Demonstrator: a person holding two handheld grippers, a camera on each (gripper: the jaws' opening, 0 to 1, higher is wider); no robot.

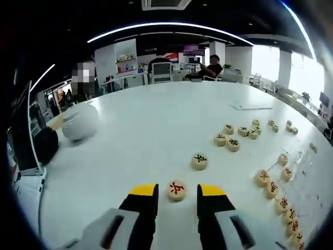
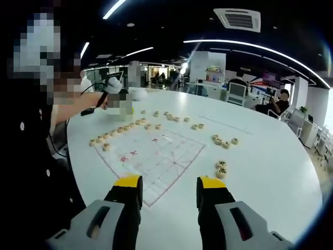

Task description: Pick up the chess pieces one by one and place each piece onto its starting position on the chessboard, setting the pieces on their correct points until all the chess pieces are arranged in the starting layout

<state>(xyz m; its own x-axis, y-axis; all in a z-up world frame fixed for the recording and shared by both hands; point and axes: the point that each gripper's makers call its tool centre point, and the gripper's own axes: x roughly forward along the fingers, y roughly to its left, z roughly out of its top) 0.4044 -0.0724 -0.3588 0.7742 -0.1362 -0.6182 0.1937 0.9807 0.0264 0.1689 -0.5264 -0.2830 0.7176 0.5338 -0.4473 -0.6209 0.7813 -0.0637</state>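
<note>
My left gripper stands open low over the white table, and a round wooden piece with a red character lies between its yellow-tipped jaws, touching neither. Just beyond lies a black-character piece. A row of red pieces curves along the right. In the right gripper view the printed chessboard sheet lies ahead, with a row of pieces along its far-left edge. My right gripper is open and empty above the sheet's near corner. The left gripper shows far off, held by a hand.
A cluster of black pieces lies further out, and two pieces sit right of the board. A white rounded object and a black item stand at the table's left edge. People sit at desks in the background.
</note>
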